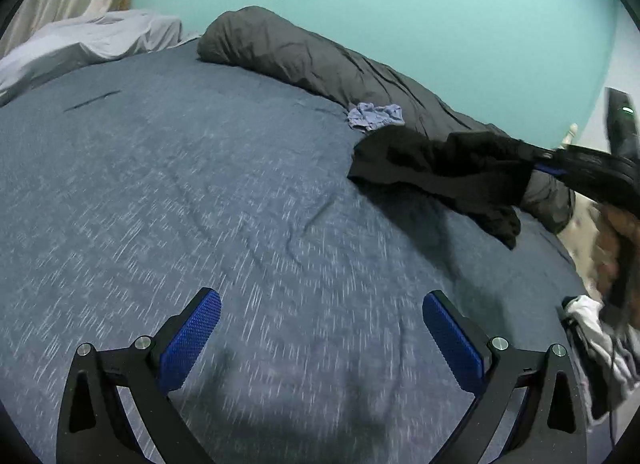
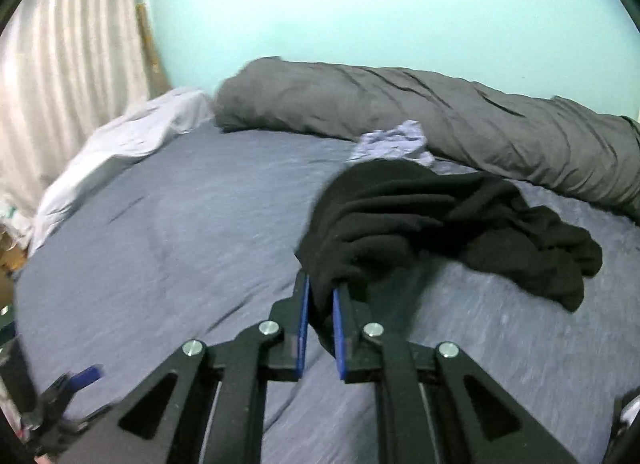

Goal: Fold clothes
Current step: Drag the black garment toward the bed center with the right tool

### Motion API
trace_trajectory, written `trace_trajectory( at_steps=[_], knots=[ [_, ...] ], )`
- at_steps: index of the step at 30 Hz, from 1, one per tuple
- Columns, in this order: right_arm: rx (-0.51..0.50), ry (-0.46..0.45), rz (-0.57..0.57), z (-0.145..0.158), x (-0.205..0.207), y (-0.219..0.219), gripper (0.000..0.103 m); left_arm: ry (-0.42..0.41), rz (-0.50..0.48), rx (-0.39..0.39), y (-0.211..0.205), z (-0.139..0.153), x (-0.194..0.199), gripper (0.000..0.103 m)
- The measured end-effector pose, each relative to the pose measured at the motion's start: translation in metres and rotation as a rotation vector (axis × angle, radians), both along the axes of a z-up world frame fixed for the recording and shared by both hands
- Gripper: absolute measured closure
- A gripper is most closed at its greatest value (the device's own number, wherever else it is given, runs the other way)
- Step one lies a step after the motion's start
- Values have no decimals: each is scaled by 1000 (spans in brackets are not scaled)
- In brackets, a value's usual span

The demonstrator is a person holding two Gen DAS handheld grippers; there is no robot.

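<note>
**Right gripper pinches the black garment; left one waits empty**

Right gripper [image 2: 320, 296] has its blue pads pressed onto a bunched fold of the black garment [image 2: 440, 224], lifting that end off the bed [image 2: 160, 244] while the rest trails in a crumpled heap on the blue sheet. On the near side of that garment, the left gripper [image 1: 320, 320] hangs above bare sheet with its jaws spread wide and nothing between them.

The cloth looks soft, limp and light; it sags and folds on itself, so a single pinch will only drag it along. My guess is it wants a second hold at an edge or corner well apart from the first, to spread it flat.

Just beyond the black garment lies a small crumpled pale-blue piece [image 2: 394, 142], touching the rolled grey duvet [image 2: 480, 124] along the wall.
</note>
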State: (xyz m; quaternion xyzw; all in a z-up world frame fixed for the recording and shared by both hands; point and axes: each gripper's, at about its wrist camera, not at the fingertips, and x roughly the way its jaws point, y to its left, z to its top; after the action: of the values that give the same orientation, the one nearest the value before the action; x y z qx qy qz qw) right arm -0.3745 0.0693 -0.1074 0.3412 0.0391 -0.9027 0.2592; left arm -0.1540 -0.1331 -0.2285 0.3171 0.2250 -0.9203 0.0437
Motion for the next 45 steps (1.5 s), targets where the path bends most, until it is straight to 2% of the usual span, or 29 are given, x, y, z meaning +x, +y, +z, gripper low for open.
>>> trace_trajectory(
  at_steps=[2,6,12,15,18,21,24,26,28,29,31,35,40,45],
  knots=[
    [-14,-10,22,8,38,-1,93,-1,1,44,0,6,19,0],
    [-73,-31,26,14,99,2,94,-11,-4,68,7,16,50,0],
    [-169,-78,42,7,189,-4,94,-7,25,119,5,19,103,0],
    [-207,-120,43,-9,225,-9,94,-17,23,129,6,11,121,0],
    [-186,-169,33,-37,246,-12,94,-48,-5,132,11,-3,124,0],
    [-158,-224,20,-68,254,-11,93,-60,-31,100,15,-11,123,0],
    [-150,-266,-40,-91,255,3,84,-74,-59,64,22,-18,116,0],
    [-151,-280,-90,-101,254,16,72,-84,-73,78,22,-23,109,0],
    [-180,-252,-137,-103,254,34,43,-99,-77,89,22,-29,100,0],
    [-188,-231,-168,-103,254,42,40,-106,-78,88,23,-31,96,0],
    [-206,-191,-228,-103,254,60,39,-117,-87,86,28,-36,88,0],
    [-237,-168,-336,-115,245,91,36,-137,-113,69,41,-42,73,0],
    [-327,-205,-370,-139,235,116,35,-153,-159,18,65,-47,59,0],
    [-416,-245,-390,-159,236,137,35,-182,-170,31,71,-52,45,0]
  ],
)
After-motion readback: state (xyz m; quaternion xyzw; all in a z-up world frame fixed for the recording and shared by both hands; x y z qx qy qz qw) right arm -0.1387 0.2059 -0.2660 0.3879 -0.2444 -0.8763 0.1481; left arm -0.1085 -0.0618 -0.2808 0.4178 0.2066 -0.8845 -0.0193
